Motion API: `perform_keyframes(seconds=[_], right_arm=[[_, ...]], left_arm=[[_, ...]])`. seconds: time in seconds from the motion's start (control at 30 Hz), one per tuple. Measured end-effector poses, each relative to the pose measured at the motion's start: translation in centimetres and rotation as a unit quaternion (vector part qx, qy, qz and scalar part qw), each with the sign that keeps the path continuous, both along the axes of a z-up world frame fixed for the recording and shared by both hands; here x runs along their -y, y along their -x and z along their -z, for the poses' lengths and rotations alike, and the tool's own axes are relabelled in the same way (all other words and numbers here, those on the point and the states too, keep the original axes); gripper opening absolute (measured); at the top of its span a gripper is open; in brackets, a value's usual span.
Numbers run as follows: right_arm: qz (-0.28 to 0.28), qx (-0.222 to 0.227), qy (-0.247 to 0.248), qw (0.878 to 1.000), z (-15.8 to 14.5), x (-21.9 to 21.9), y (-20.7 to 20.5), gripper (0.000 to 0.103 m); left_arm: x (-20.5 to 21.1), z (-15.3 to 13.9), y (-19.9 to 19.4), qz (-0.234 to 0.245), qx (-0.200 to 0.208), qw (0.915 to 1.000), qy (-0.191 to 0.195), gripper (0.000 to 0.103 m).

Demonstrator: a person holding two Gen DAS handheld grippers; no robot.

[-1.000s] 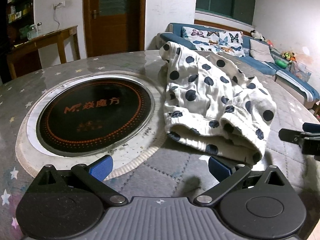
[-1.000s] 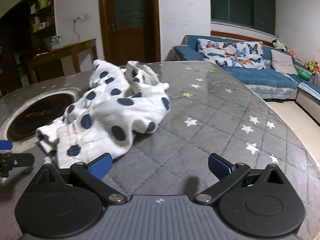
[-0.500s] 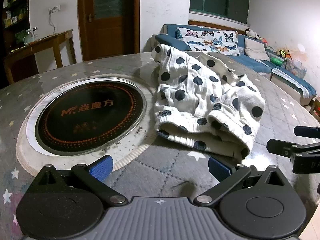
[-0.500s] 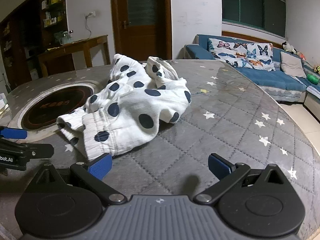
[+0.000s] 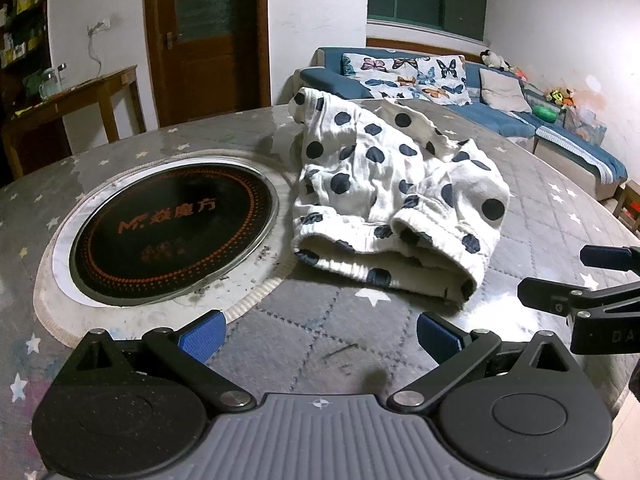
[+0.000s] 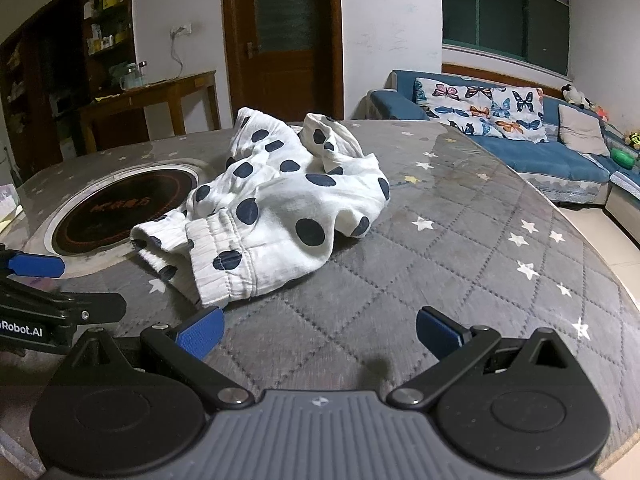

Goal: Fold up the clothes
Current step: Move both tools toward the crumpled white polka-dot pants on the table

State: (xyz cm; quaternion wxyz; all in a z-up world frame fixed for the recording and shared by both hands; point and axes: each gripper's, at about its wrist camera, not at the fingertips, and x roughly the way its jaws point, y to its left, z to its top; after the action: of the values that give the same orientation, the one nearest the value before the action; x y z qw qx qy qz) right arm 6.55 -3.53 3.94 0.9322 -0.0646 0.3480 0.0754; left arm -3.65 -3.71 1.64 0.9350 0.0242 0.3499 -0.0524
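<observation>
Plainly, both tools stand with their blue pads wide apart and nothing between them: the left tool (image 5: 318,334) hangs low over the grey quilted cover of the desk (image 5: 304,344), and the right tool (image 6: 318,330) does the same just beside it, its black linkage showing at the right edge of the left wrist view.

Ahead of both lies the polka-dot garment (image 5: 394,200), white with dark spots, in a crumpled heap on the desk. Its gathered elastic waistband (image 6: 218,254) faces the tools and gapes open, while the rest bunches up behind in loose folds. To its left, touching the cloth's edge, is the round black cooktop (image 5: 172,234) set into the desk. A blue sofa (image 6: 532,152) stands well apart in the background.

Folding has not begun; this looks like the approach before a first grasp. The next move likely calls for each tool to take one end of the waistband, then lift and spread the garment flat.
</observation>
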Motion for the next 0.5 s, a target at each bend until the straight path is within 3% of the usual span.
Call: perform_keyframes(seconds=[0.2, 0.3, 0.4, 0.5], right_arm=[[0.018, 0.01, 0.001, 1.0, -0.9, -11.2, -2.6, 0.103], [0.024, 0.017, -0.005, 1.0, -1.5, -6.6, -1.4, 0.103], [0.033, 0.03, -0.015, 0.999, -0.8, -0.7, 2.7, 0.103], [0.041, 0.035, -0.023, 0.998, -0.5, 3.2, 3.2, 0.103]], left_arm=[[1.1, -0.6, 0.9, 0.009, 0.008, 0.9998, -0.018, 0.103], [1.8, -1.0, 1.2, 0.014, 0.016, 0.9994, -0.028, 0.103], [2.4, -1.6, 1.4, 0.019, 0.025, 0.9988, -0.038, 0.103], [2.8, -2.0, 1.5, 0.02, 0.031, 0.9983, -0.045, 0.103]])
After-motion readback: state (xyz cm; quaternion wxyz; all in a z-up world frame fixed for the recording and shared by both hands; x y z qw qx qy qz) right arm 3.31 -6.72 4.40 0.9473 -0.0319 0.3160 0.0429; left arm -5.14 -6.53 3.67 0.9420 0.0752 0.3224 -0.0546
